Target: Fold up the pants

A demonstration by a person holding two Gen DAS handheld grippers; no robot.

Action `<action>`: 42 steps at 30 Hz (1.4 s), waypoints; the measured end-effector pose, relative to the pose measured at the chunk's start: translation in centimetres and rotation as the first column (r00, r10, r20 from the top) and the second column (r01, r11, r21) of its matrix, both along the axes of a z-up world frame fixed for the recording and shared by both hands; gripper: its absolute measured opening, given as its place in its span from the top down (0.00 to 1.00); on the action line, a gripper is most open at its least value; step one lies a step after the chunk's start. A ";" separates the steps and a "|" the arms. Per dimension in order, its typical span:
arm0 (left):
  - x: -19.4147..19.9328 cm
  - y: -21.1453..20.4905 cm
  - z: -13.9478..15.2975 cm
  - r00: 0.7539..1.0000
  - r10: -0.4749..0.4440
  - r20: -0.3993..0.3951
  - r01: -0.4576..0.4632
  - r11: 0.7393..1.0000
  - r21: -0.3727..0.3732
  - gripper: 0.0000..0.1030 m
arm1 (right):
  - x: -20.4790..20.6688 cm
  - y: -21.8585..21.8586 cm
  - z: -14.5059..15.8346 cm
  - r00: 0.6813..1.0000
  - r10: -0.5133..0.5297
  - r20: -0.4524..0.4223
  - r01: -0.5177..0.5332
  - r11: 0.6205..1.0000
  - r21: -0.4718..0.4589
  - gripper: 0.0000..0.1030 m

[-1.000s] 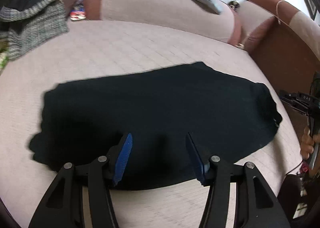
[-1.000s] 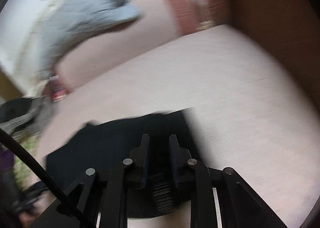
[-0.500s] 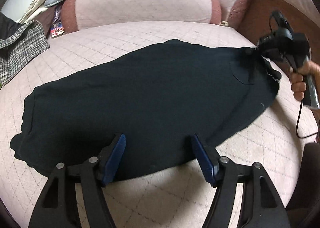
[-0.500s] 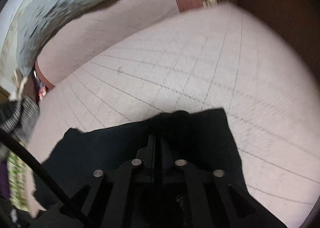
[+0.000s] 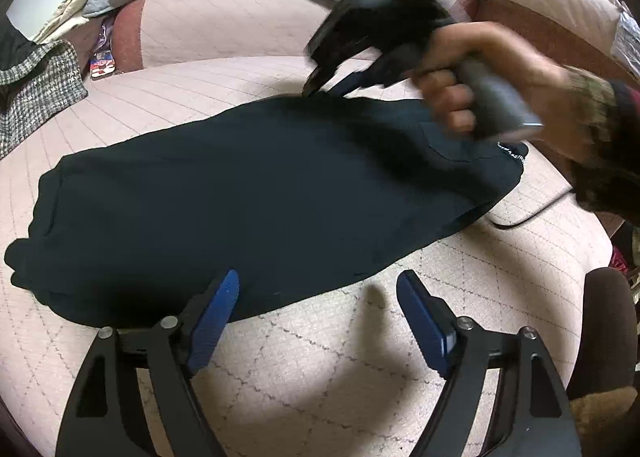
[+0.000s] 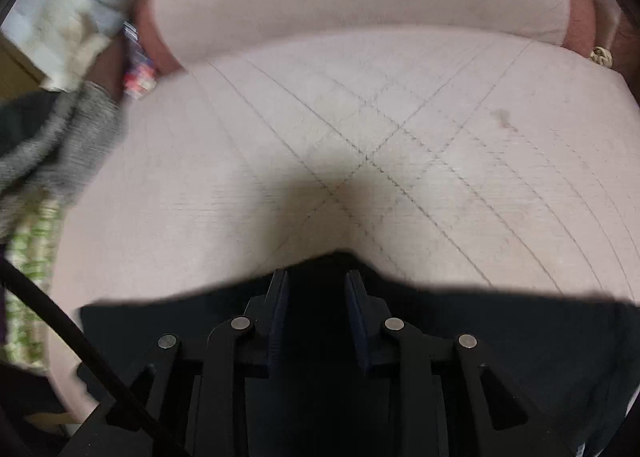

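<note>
The quilted sofa seat point(image 5: 320, 377) carries the dark pants point(image 5: 248, 197), which lie flat and lengthwise across its middle, one end toward the seat's left edge and the other toward its right edge. My left gripper point(image 5: 316, 309) hovers at the near long edge of the pants with its jaws wide apart, holding nothing. My right gripper point(image 6: 316, 297) sits over the far long edge with its jaws parted around no cloth; closing there may catch one layer only, skewing the fold.
</note>
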State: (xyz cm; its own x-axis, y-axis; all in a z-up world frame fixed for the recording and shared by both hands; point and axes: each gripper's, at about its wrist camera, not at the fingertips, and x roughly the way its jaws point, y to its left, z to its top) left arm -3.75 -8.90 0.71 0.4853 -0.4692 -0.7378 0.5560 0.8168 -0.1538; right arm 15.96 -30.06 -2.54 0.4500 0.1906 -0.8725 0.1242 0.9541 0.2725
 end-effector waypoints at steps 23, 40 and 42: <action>-0.3 12.7 8.0 0.917 0.397 0.041 -0.351 0.851 -0.391 0.21 | -6.7 6.4 3.8 0.991 0.130 0.034 -0.129 0.991 -0.042 0.31; 3.2 19.7 1.2 0.754 0.533 -0.385 -0.655 0.656 -0.375 0.22 | -1.9 28.5 4.1 0.868 0.434 -0.241 -0.443 0.896 0.017 0.31; 3.2 20.1 1.0 0.746 0.527 -0.406 -0.663 0.639 -0.390 0.22 | -1.4 30.1 3.0 0.856 0.424 -0.295 -0.454 0.890 -0.038 0.31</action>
State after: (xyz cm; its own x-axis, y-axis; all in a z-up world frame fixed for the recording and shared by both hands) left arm -0.56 11.19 1.70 0.6338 -0.4573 -0.6239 -0.1353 0.7285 -0.6715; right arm 14.51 0.01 0.49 0.0839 0.2151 -0.9730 -0.2596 0.9474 0.1871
